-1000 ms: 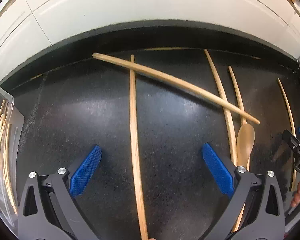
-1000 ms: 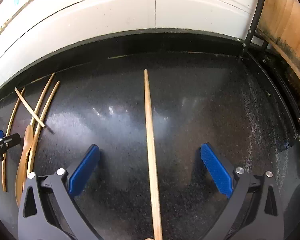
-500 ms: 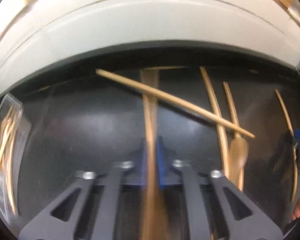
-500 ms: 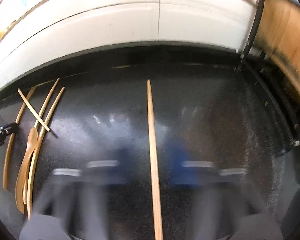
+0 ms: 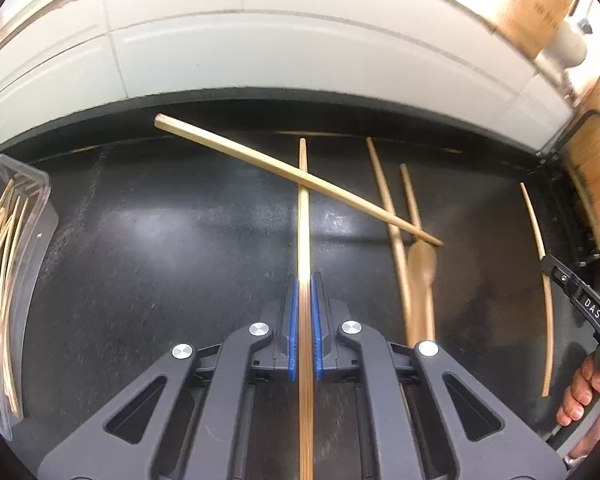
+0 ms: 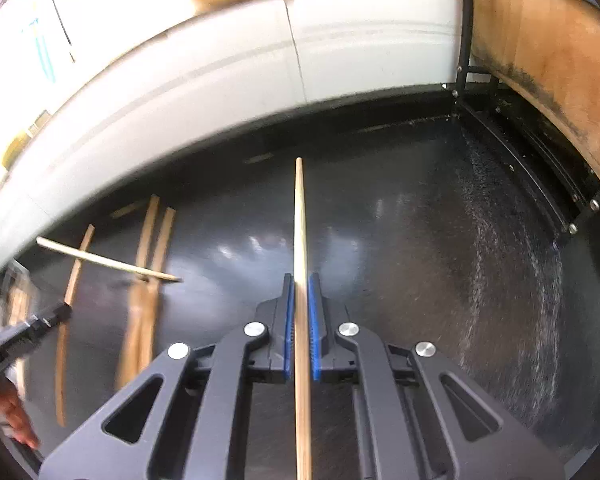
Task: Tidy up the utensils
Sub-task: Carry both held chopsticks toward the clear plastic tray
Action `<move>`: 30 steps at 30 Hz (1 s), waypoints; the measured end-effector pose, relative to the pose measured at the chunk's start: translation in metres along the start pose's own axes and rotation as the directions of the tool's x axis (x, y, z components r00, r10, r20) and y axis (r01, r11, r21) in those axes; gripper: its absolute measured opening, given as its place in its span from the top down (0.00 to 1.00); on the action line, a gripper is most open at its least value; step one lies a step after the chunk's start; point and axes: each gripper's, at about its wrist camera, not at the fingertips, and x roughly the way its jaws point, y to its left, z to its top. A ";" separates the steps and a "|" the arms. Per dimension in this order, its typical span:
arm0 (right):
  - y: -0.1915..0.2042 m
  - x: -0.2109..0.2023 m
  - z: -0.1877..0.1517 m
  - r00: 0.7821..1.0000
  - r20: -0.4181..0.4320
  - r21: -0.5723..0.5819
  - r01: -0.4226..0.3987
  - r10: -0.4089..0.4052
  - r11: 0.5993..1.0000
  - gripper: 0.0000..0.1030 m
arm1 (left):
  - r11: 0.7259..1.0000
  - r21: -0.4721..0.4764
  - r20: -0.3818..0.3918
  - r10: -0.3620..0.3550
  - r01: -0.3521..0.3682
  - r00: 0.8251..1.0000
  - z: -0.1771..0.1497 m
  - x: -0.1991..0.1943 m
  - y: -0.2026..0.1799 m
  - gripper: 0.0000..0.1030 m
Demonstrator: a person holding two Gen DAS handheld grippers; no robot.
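The black worktop (image 5: 160, 248) runs back to a white wall (image 5: 300, 52), and on it lie the loose wooden utensils; a clear plastic container (image 5: 16, 264) at the left edge already holds several sticks. The left tongs (image 5: 305, 324) are clenched on one long chopstick (image 5: 303, 208), which runs straight out between the blue pads (image 5: 293, 328); the right tongs (image 6: 299, 324) grasp a second chopstick (image 6: 299, 216) in the same way.

The step in hand looks like carrying each gripped stick off to the container; to do it well, I judge the left stick should be raised level and drawn clear with care, since a crossing chopstick (image 5: 292, 176) overlaps its far part, though which lies on top I cannot tell; the grip should stay firm so the thin stick does not swivel, and it should go in lengthwise with those already there.

Only the left view shows the container, and a wooden spoon (image 5: 422, 264) lying beside two more sticks under the crossing stick's tip, plus the person's hand (image 5: 584, 392) on the right tool at the frame's edge; only the right view shows the bare right stretch of worktop up to a wooden panel (image 6: 548, 52) in a black frame.
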 end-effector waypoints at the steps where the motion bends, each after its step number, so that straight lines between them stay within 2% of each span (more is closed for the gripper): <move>1: 0.004 -0.008 -0.001 1.000 0.003 0.012 -0.016 0.016 1.000 0.93 | 1.000 -0.003 0.005 -0.015 0.015 1.000 -0.002 -0.008 0.003 0.95; 5: 0.026 -0.031 -0.007 0.998 0.023 0.012 -0.058 0.058 0.998 0.93 | 0.998 0.005 0.077 -0.068 0.068 0.995 -0.002 -0.049 0.013 0.95; 7: 0.040 -0.039 -0.010 0.997 0.037 -0.007 -0.061 0.061 0.998 0.93 | 0.995 0.025 0.137 -0.094 0.092 0.986 0.000 -0.076 0.019 0.95; 11: 0.073 -0.053 -0.020 0.996 0.048 -0.012 -0.080 0.080 0.997 0.93 | 0.990 0.042 0.180 -0.142 0.136 0.973 0.012 -0.114 0.039 0.95; 14: 0.101 -0.061 -0.027 0.994 0.058 -0.016 -0.092 0.092 0.996 0.93 | 0.985 0.023 0.171 -0.170 0.169 0.970 0.013 -0.126 0.060 0.95; 19: 0.150 -0.072 -0.032 0.991 0.069 -0.025 -0.116 0.118 0.993 0.93 | 0.984 0.039 0.164 -0.177 0.173 0.970 0.016 -0.143 0.096 0.95; 25: 0.202 -0.081 -0.042 0.987 0.074 -0.004 -0.142 0.142 0.990 0.93 | 0.985 0.036 0.130 -0.169 0.166 0.977 0.009 -0.164 0.170 0.95; 30: 0.227 -0.085 -0.050 0.986 0.070 0.065 -0.157 0.152 0.986 0.93 | 0.990 -0.047 0.120 -0.127 0.133 0.985 -0.002 -0.171 0.247 0.95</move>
